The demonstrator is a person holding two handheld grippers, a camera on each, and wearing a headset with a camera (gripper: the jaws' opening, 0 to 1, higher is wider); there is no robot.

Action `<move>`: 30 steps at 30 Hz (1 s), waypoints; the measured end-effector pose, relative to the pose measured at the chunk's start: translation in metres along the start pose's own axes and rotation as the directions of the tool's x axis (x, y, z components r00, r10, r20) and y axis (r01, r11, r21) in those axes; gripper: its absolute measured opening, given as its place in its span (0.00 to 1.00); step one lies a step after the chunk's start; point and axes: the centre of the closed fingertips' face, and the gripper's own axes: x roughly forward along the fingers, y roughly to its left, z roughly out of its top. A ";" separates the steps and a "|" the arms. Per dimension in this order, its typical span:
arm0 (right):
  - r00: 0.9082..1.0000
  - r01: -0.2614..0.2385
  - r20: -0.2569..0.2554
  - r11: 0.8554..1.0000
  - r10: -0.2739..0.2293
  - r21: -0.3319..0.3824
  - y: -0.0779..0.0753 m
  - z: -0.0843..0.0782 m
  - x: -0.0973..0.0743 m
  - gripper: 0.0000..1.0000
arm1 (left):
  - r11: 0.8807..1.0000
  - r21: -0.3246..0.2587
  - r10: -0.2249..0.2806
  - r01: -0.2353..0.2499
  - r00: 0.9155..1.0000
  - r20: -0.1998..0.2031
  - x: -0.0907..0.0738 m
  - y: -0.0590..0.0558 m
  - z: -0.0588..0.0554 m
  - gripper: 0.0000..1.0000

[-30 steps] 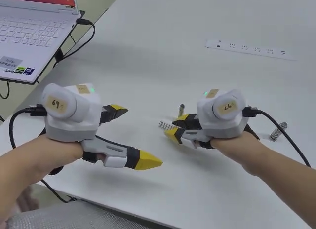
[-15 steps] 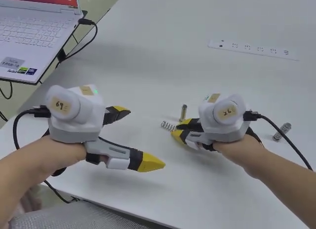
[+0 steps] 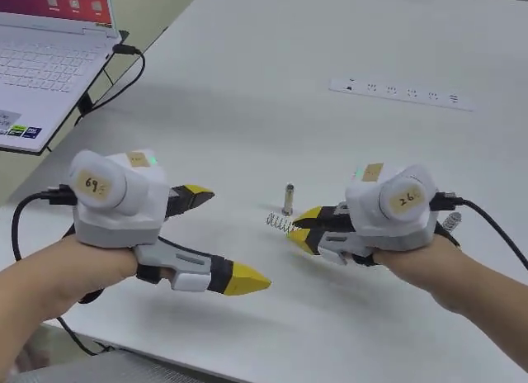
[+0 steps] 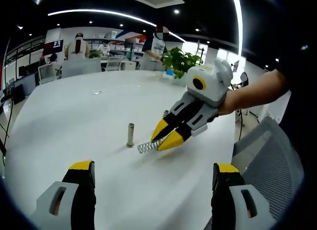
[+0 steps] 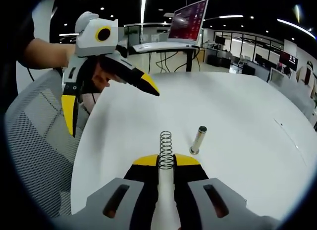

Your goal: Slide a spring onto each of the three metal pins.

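Where the yellow tips of the right gripper [image 3: 300, 228] met low over the white table [image 3: 247, 94], a small spring [image 3: 280, 223] of bright, thin wire stuck out from between them. It lay almost level with the tabletop, its coils evenly spaced. One end was pinched between the two fingers, which were clenched tight on it, and the rest poked straight forward past the tips. Across from it, at about the same depth, the left gripper [image 3: 224, 236] hung above the table with its jaws spread wide, grasping nothing and touching nothing. Just beyond the spring's free end stood a short metal pin [image 3: 289, 199], upright and bare. The spring was beside the pin's foot rather than over its top, and I couldn't tell whether the two touched. Further back a white power strip [image 3: 402, 94] lay flat on the table. Off at the far corner on the left gripper's side sat a laptop [image 3: 41, 53] with its lid up.
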 end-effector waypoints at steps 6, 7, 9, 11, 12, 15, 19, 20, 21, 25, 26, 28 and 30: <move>1.000 0.010 0.001 1.000 -0.010 -0.030 0.002 -0.001 -0.028 0.08 | 0.999 0.023 -0.038 0.038 0.999 -0.002 0.007 -0.011 0.004 0.94; 1.000 0.014 0.004 0.999 -0.014 -0.033 0.001 -0.001 -0.032 0.08 | 0.999 0.026 -0.042 0.042 0.999 -0.003 0.008 -0.013 0.005 0.94; 1.000 0.019 0.008 0.999 -0.018 -0.035 0.001 0.000 -0.038 0.08 | 0.998 0.028 -0.049 0.049 0.999 0.002 0.008 -0.014 0.006 0.92; 1.000 0.019 0.014 0.999 -0.019 -0.037 0.004 0.001 -0.044 0.08 | 0.998 0.029 -0.061 0.061 0.998 0.005 0.009 -0.017 0.006 0.89; 1.000 0.019 0.015 0.999 -0.019 -0.038 0.003 0.000 -0.045 0.08 | 0.997 0.033 -0.067 0.067 0.998 0.005 0.010 -0.018 0.005 0.87; 1.000 0.020 0.014 0.999 -0.020 -0.045 0.004 -0.002 -0.051 0.08 | 0.996 0.036 -0.080 0.080 0.997 -0.001 0.011 -0.022 0.003 0.86; 1.000 0.015 0.018 0.999 -0.014 -0.041 0.010 -0.005 -0.060 0.08 | 0.992 0.043 -0.115 0.115 0.993 0.007 0.012 -0.029 0.005 0.80; 1.000 0.012 0.017 0.999 -0.012 -0.043 0.013 -0.006 -0.063 0.08 | 0.991 0.045 -0.123 0.123 0.992 0.010 0.013 -0.030 0.007 0.78; 1.000 0.010 0.017 0.999 -0.009 -0.045 0.014 -0.007 -0.065 0.08 | 0.990 0.048 -0.130 0.129 0.991 0.012 0.014 -0.031 0.009 0.76; 1.000 0.001 0.018 0.998 0.001 -0.062 0.018 -0.008 -0.074 0.08 | 0.981 0.085 -0.176 0.175 0.984 0.006 0.019 -0.037 0.019 0.69; 1.000 0.000 0.018 0.998 0.001 -0.068 0.018 -0.008 -0.076 0.08 | 0.979 0.092 -0.184 0.183 0.983 0.003 0.020 -0.039 0.021 0.68; 1.000 0.002 0.016 0.997 0.000 -0.078 0.019 -0.008 -0.080 0.08 | 0.970 0.117 -0.211 0.211 0.977 -0.006 0.022 -0.045 0.026 0.63; 1.000 0.000 0.017 0.997 0.001 -0.080 0.019 -0.008 -0.083 0.08 | 0.966 0.125 -0.225 0.225 0.974 -0.014 0.026 -0.046 0.028 0.59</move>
